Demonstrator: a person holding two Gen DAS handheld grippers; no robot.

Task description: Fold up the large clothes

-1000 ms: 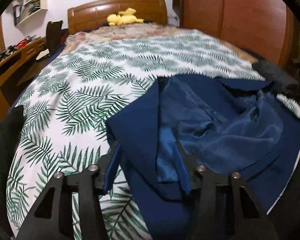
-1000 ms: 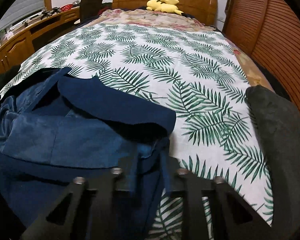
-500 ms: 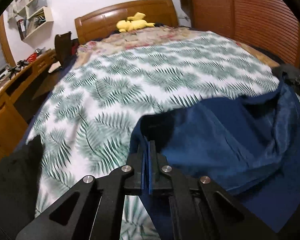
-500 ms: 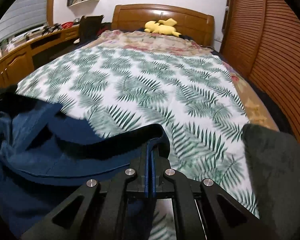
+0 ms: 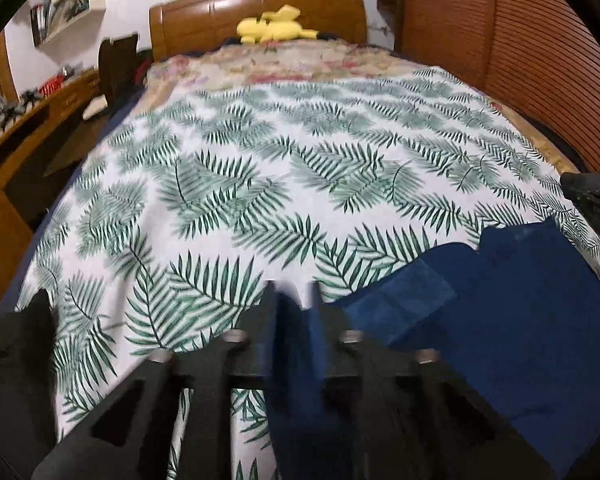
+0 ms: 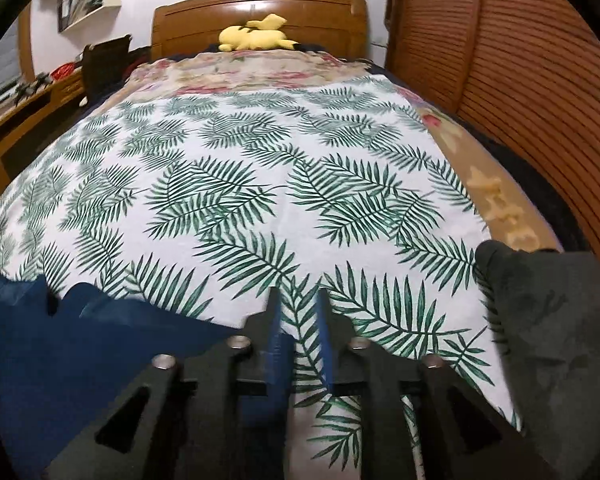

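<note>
A navy blue garment (image 5: 520,320) lies folded on the leaf-print bedsheet (image 5: 260,200), at the lower right of the left wrist view. My left gripper (image 5: 294,296) is at its left corner. Its jaws are opening, and dark blue cloth still shows low between the fingers without the pads pressing on it. In the right wrist view the same garment (image 6: 80,352) fills the lower left, its edge reaching my right gripper's left finger. The right gripper (image 6: 298,300) is opening too, and only the bedsheet (image 6: 260,200) shows between its fingers.
A dark grey cloth (image 6: 560,340) lies on the bed's near right corner. A yellow plush toy (image 5: 272,28) rests by the wooden headboard (image 5: 256,4). A wooden desk (image 5: 20,128) runs along the left. Slatted wardrobe doors (image 5: 520,60) stand to the right.
Both grippers shut on the garment's edges and carried them up the bed. The shiny lining is now covered. Both pairs of jaws have since parted.
</note>
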